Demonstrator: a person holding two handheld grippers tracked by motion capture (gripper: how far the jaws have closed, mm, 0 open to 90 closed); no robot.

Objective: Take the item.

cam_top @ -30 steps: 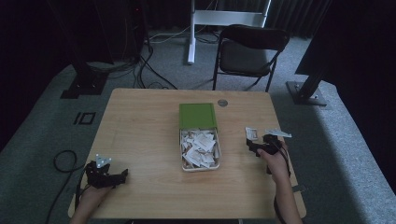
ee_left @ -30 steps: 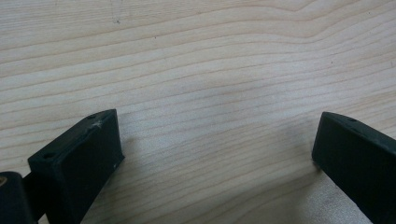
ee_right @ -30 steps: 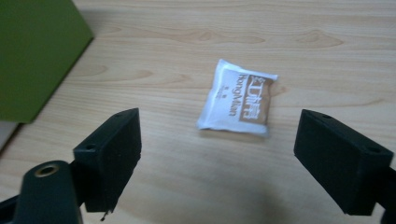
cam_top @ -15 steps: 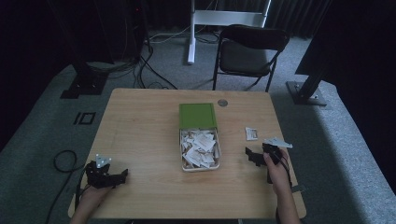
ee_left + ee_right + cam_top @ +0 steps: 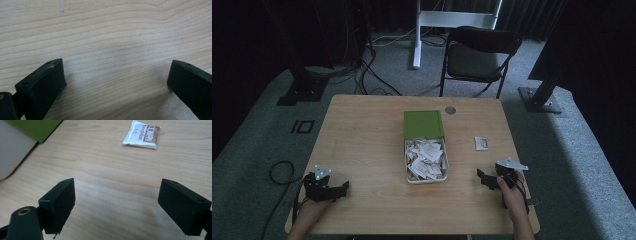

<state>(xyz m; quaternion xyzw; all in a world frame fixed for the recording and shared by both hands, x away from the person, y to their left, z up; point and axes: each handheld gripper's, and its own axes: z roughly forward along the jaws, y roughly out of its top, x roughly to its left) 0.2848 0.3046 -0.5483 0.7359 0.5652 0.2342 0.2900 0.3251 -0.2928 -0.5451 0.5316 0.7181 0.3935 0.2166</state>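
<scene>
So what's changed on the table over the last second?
The right gripper let go of the small packet and drew back toward the person, jaws open; the packet now lies alone on the table, right of the box. The left gripper and the box stayed put.

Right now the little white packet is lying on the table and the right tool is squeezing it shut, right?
Not quite. The little white packet is lying on the table, but the right tool isn't squeezing it. The right gripper view shows its jaws wide open with bare wood between them, and the packet sits apart, farther ahead.
</scene>
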